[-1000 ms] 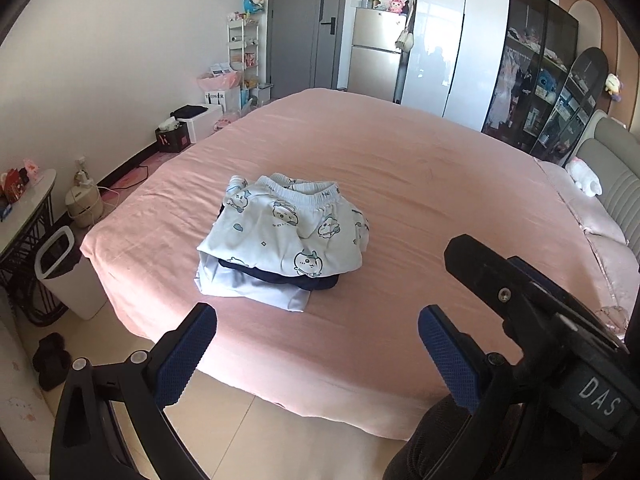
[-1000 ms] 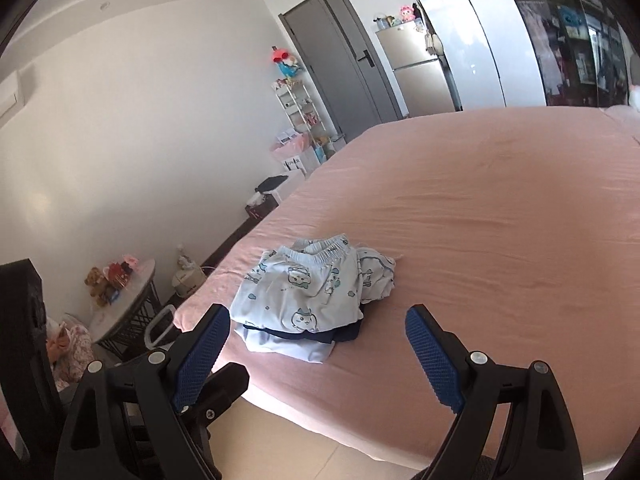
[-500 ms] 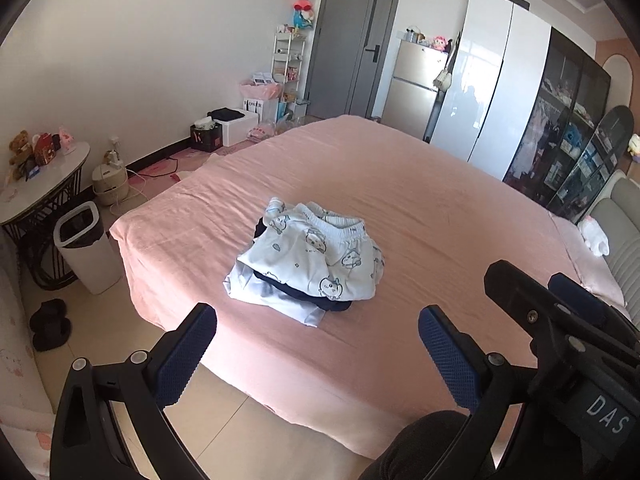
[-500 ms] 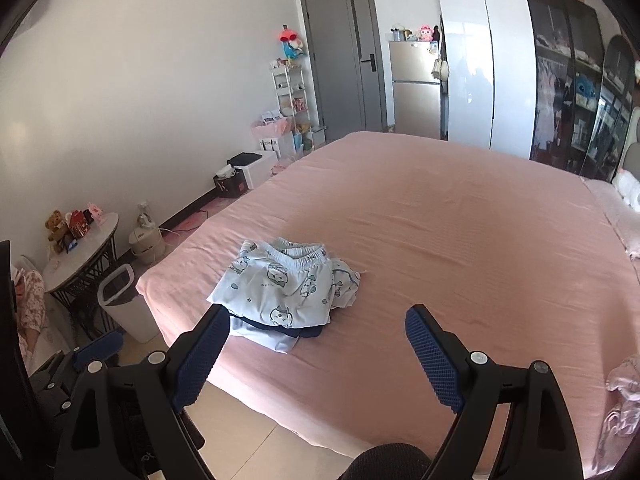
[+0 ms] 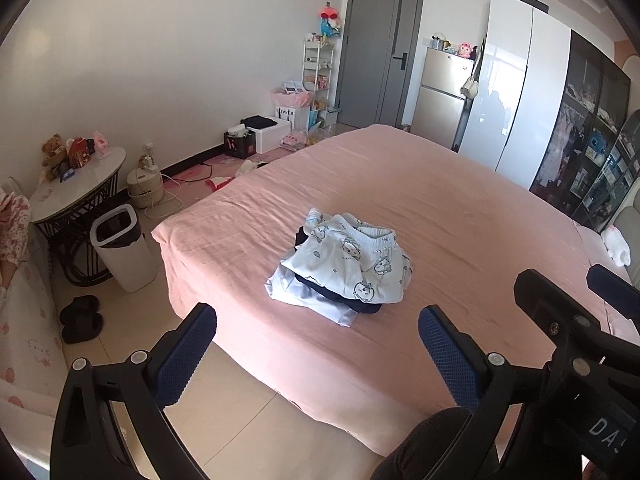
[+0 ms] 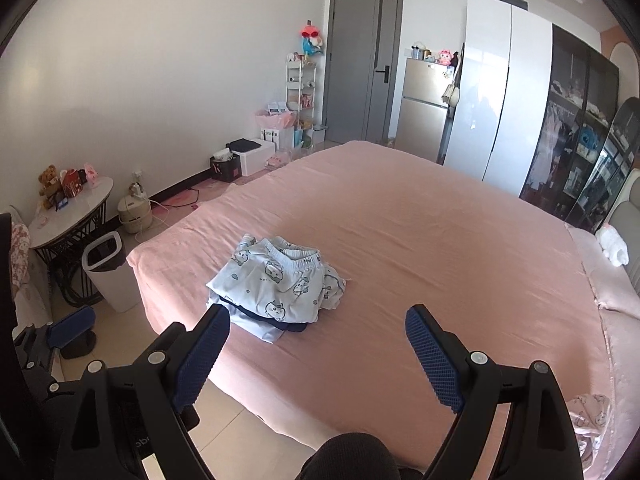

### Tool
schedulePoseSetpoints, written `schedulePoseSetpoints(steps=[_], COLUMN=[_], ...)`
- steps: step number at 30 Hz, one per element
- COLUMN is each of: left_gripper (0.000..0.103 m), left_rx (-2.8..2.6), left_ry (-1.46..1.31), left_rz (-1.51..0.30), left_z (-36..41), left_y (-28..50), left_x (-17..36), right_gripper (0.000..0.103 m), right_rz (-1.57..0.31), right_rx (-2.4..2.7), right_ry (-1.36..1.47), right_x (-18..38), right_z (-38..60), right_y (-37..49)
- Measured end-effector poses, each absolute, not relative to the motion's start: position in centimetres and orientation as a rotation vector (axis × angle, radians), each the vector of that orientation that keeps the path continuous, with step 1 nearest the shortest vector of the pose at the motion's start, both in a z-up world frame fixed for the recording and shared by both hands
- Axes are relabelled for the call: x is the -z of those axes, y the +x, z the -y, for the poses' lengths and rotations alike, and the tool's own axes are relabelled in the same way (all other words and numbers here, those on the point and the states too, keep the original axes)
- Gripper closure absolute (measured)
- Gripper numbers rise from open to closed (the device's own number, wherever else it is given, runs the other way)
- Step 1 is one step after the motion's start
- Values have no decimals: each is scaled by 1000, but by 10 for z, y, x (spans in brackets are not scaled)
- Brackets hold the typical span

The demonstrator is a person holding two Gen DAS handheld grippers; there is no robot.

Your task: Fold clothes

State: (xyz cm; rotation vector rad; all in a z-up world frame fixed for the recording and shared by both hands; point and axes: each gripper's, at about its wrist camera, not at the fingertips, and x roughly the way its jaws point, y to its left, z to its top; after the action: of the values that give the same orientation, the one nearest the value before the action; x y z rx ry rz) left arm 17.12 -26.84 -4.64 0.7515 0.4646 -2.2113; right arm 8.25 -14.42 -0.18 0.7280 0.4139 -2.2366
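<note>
A small stack of folded clothes [image 5: 344, 266] lies on the pink bed [image 5: 460, 208] near its front corner. On top is a light blue garment with cartoon prints; a dark one and a white one lie under it. The stack also shows in the right wrist view [image 6: 280, 284]. My left gripper [image 5: 316, 344] is open and empty, held off the bed's edge over the floor, well short of the stack. My right gripper [image 6: 316, 348] is open and empty, also back from the stack. Another printed garment [image 6: 588, 420] lies at the bed's right front edge.
A white bin [image 5: 120, 248] and a round side table [image 5: 76, 184] stand left of the bed on the tiled floor. Black slippers [image 5: 80, 316] lie near them. Wardrobes [image 5: 520, 96], a fridge [image 5: 440, 96] and a grey door [image 5: 380, 52] line the far wall. A white plush toy [image 5: 616, 244] sits by the headboard.
Both grippers have pulled back and up from the bed; the stack now looks smaller and farther away. Both stayed open. The clothes have not moved.
</note>
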Motion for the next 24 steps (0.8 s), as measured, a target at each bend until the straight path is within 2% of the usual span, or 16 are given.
schedulePoseSetpoints(steps=[8, 15, 24], left_gripper=[0, 0, 0], left_rx=[2252, 2237, 2263], left_ry=[768, 740, 744], left_rz=[-434, -322, -339], left_z=[257, 228, 224], left_y=[171, 176, 175], left_x=[34, 10, 9], right_gripper=[14, 13, 13], right_rz=[-406, -400, -406], right_rx=[2256, 2316, 2334], right_ry=[729, 752, 749], right_x=[-9, -29, -36], right_z=[133, 109, 100], right_y=[85, 96, 104])
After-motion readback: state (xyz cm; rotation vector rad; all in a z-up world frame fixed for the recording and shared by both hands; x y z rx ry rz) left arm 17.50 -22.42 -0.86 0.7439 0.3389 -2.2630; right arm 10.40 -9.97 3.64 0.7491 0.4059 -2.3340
